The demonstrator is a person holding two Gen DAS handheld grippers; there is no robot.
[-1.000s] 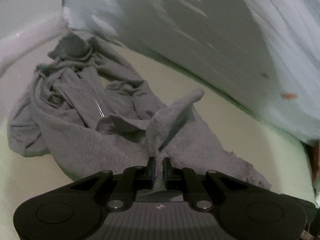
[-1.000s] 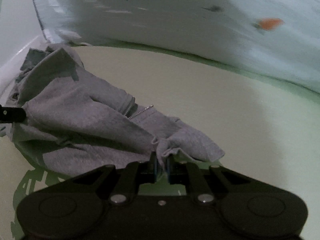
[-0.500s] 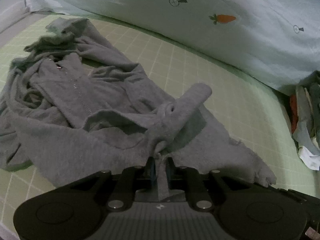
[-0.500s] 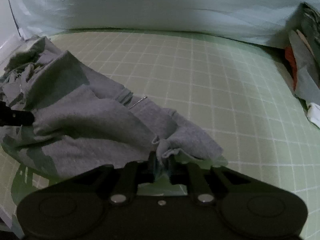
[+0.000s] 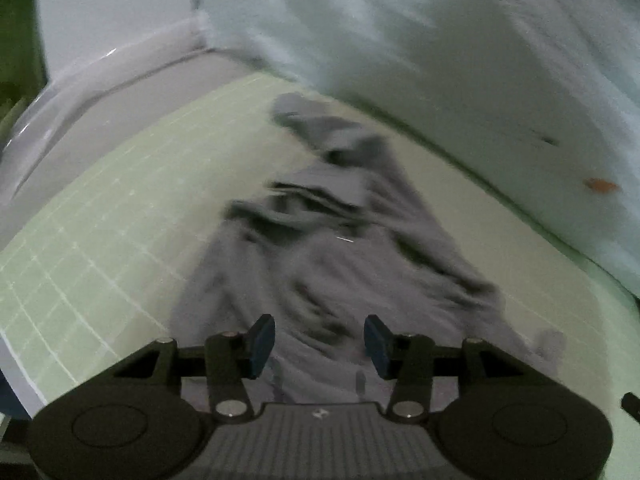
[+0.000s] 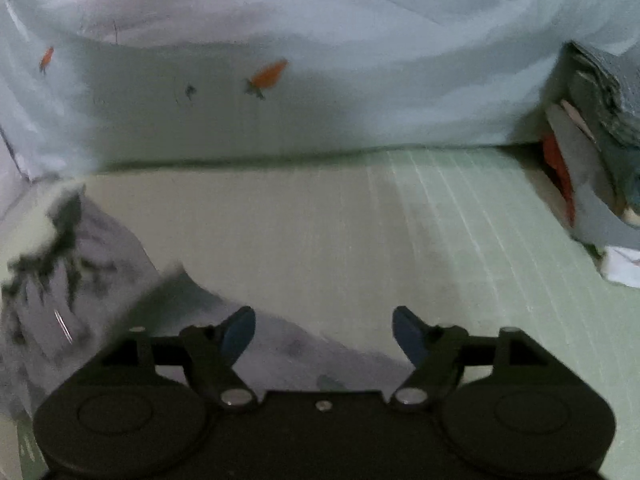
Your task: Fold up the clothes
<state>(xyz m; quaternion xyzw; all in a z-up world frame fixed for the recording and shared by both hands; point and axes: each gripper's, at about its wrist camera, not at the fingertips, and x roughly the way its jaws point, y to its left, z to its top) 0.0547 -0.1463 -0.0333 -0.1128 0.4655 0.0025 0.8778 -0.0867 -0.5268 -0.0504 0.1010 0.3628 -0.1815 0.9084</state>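
Both sets of jaws are opening, and neither pinches cloth now: half a second ago each was clamped on a bunched edge of the hoodie (image 5: 340, 264). The left gripper (image 5: 319, 340) has its pads apart over grey fabric that lies below them; the right gripper (image 6: 324, 334) stands wider, the hem under its left finger only. The hoodie lies dropped on the green mat (image 5: 100, 240), stretched lengthwise toward the bedding (image 6: 320, 80) (both views are blurred). The spreading looks done; next probably comes a fresh grip for a fold.
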